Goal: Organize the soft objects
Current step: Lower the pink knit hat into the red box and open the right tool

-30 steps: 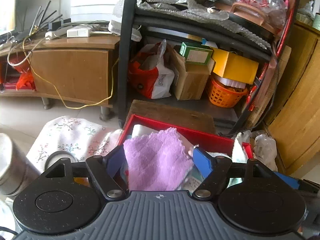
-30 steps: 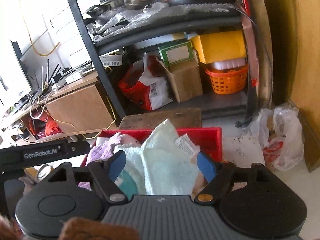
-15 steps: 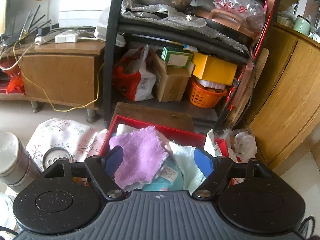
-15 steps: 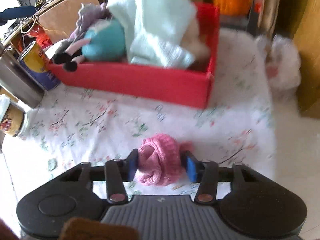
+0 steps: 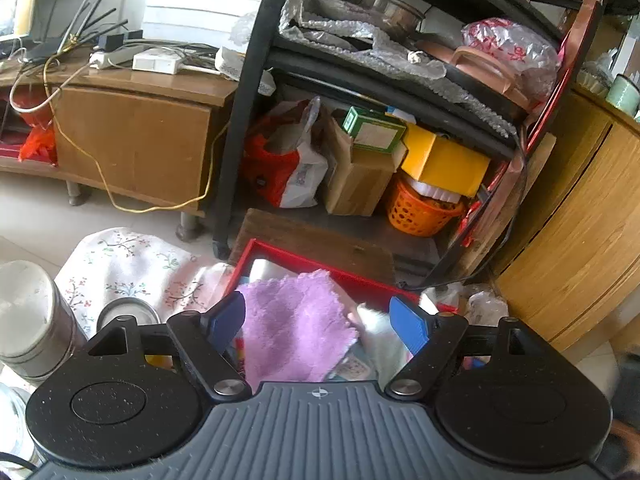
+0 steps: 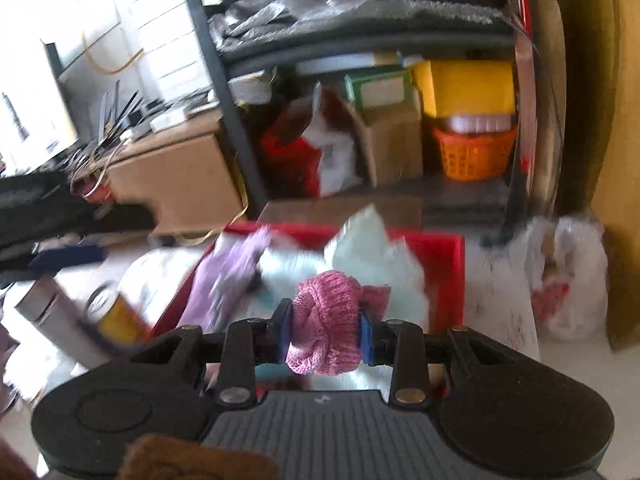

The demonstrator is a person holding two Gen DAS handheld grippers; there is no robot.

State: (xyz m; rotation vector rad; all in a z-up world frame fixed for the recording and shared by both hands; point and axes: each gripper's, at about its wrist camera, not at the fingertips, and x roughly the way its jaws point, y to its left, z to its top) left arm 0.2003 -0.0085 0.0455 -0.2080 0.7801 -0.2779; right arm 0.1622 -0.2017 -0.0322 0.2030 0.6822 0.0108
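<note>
The left gripper (image 5: 318,318) waits with fingers spread over the purple cloth (image 5: 294,326) in the red box (image 6: 442,254), leaving room, it seems, while the right gripper (image 6: 325,334) pinches the pink knit hat (image 6: 326,326) above that box, probably to drop it among the other soft things.

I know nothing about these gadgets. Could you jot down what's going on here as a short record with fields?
Setting: cluttered room, black metal shelving behind a floral tablecloth
Container: red open box holding soft items
In box: fuzzy purple cloth, pale mint towel
Right gripper: shut on a pink knitted woollen item, held above the box
Left gripper: open, empty, over the purple cloth
Nearby: metal canister, orange plastic basket
</note>
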